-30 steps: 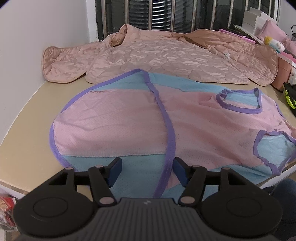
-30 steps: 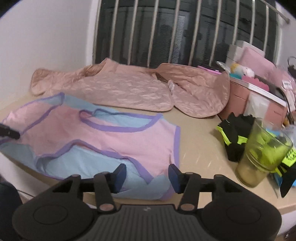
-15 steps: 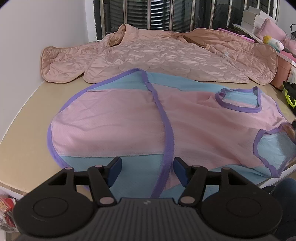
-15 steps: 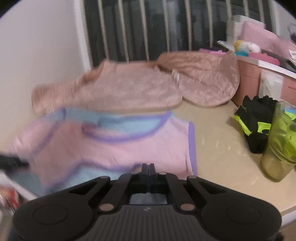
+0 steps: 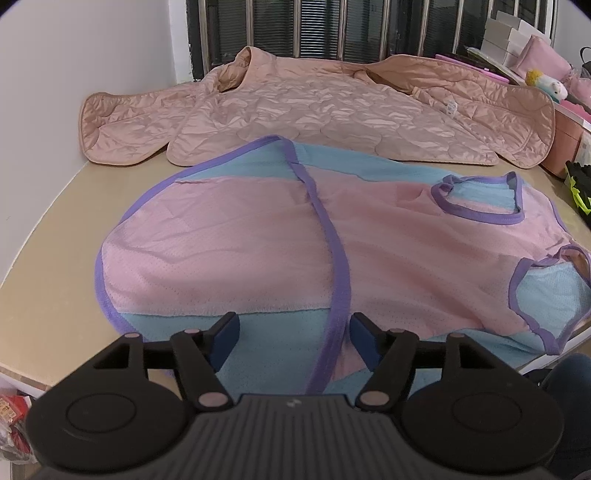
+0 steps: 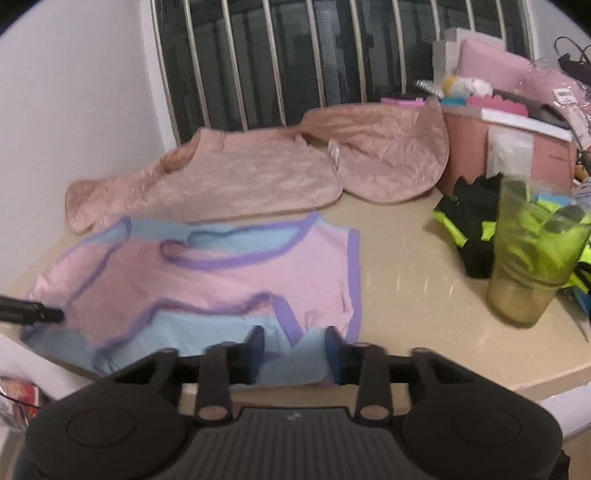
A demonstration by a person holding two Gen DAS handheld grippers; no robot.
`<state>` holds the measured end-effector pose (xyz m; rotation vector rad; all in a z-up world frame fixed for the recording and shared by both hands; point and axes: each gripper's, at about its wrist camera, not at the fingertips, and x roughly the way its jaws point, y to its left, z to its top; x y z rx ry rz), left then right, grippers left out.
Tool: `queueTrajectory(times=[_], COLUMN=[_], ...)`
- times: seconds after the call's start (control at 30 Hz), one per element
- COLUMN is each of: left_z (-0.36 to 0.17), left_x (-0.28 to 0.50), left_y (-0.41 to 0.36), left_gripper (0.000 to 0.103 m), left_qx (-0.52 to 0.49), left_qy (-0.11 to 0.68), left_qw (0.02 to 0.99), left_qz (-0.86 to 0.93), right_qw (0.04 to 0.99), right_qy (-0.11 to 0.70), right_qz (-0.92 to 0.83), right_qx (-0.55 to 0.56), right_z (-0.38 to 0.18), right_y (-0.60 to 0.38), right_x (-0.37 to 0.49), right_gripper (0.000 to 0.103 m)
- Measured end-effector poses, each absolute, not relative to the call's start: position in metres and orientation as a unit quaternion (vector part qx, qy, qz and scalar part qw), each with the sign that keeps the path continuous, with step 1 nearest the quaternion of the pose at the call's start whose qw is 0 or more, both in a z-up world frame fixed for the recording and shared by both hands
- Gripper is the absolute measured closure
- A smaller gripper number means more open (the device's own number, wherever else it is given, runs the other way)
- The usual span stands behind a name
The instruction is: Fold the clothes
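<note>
1. Vest (image 5: 229,254) lies flat on the table (image 5: 48,280), near edge.
2. Left gripper (image 5: 291,334) spread over its hem; right gripper (image 6: 293,352) spread at its corner.
3. One jacket (image 5: 295,110) behind; one cup (image 6: 532,258) and gloves (image 6: 469,229) right of the vest.

Both views are evenly and softly lit from above, indoor light with a pink-warm cast; the window (image 5: 332,29) across the top of each frame is dark. The quilted jacket (image 5: 314,107) shows small satin highlights. The left wrist view is sharp, while the right wrist view is smeared throughout, most at the green cup (image 6: 535,254). Fisheye bending curves the table (image 5: 44,266) edges, and the corners vignette black
</note>
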<state>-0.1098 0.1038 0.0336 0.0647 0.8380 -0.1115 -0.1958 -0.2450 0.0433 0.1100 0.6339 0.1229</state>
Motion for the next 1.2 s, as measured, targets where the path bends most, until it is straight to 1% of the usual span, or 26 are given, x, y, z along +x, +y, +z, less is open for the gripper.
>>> queueTrajectory(times=[0.13,0.23,0.27,0.3,0.33,0.43,0.47,0.5,0.53,0.6,0.67,0.73,0.77,0.8,0.83,0.87,0.93,0.97,1.0,1.07,1.2], left_z=[0.034,0.034,0.034,0.033,0.033,0.033,0.033,0.033,0.033,0.033,0.033,0.033,0.033,0.033,0.033,0.033,0.033,0.033,0.033,0.033,0.034], left_x=[-0.114,-0.115,-0.114,-0.113,-0.113,-0.114,-0.115,-0.115,-0.116,-0.116,-0.116,-0.117,-0.117,-0.118,-0.118,-0.118,-0.117,-0.117,-0.117,-0.117,-0.121], left_y=[0.103,0.103,0.103,0.102,0.102,0.101,0.101,0.101,0.101,0.101,0.102,0.103,0.104,0.104,0.104,0.105,0.107,0.107,0.107,0.107,0.111], left_gripper=[0.036,0.035,0.035,0.035,0.035,0.035,0.035,0.035,0.035,0.035,0.035,0.035,0.035,0.035,0.035,0.035,0.035,0.034,0.034,0.034,0.034], left_qx=[0.030,0.028,0.028,0.028,0.029,0.030,0.030,0.029,0.028,0.027,0.026,0.021,0.021,0.021,0.022,0.022,0.021,0.022,0.022,0.018,0.009], left_qy=[0.406,0.405,0.405,0.405,0.405,0.404,0.404,0.404,0.404,0.402,0.400,0.398,0.398,0.398,0.398,0.398,0.397,0.397,0.397,0.397,0.393], left_qw=[0.912,0.912,0.912,0.912,0.912,0.912,0.912,0.913,0.913,0.914,0.915,0.916,0.916,0.916,0.916,0.916,0.916,0.916,0.916,0.916,0.918], left_qz=[-0.052,-0.051,-0.051,-0.052,-0.053,-0.055,-0.055,-0.056,-0.056,-0.056,-0.053,-0.050,-0.050,-0.049,-0.048,-0.047,-0.047,-0.047,-0.047,-0.046,-0.048], right_qw=[0.948,0.949,0.950,0.948,0.947,0.941,0.939,0.938,0.940,0.942,0.945,0.943,0.942,0.940,0.942,0.943,0.947,0.945,0.942,0.940,0.941], right_qy=[0.305,0.304,0.306,0.311,0.317,0.332,0.338,0.339,0.336,0.333,0.324,0.328,0.331,0.336,0.332,0.327,0.317,0.326,0.334,0.339,0.336], right_qz=[0.077,0.077,0.067,0.063,0.058,0.044,0.039,0.032,0.023,0.027,0.035,0.046,0.052,0.056,0.056,0.054,0.038,0.039,0.040,0.038,0.024], right_qx=[0.045,0.021,0.005,-0.009,-0.024,-0.055,-0.057,-0.057,-0.051,-0.019,0.007,0.007,0.008,0.009,0.012,0.014,0.012,0.011,0.009,-0.011,-0.045], right_z=[0.044,0.046,0.046,0.043,0.040,0.029,0.025,0.022,0.021,0.023,0.028,0.029,0.029,0.028,0.029,0.030,0.031,0.029,0.026,0.021,0.019], right_y=[-0.237,-0.229,-0.225,-0.221,-0.217,-0.208,-0.207,-0.207,-0.208,-0.215,-0.221,-0.221,-0.222,-0.223,-0.225,-0.227,-0.231,-0.232,-0.232,-0.230,-0.231], right_x=[-0.195,-0.194,-0.192,-0.188,-0.184,-0.172,-0.168,-0.165,-0.163,-0.161,-0.162,-0.163,-0.164,-0.166,-0.170,-0.175,-0.182,-0.182,-0.181,-0.181,-0.183], right_gripper=[0.102,0.100,0.090,0.067,0.059,0.066,0.084,0.093,0.093,0.099,0.099,0.096,0.090,0.073,0.065,0.061,0.061,0.065,0.076,0.090,0.091])
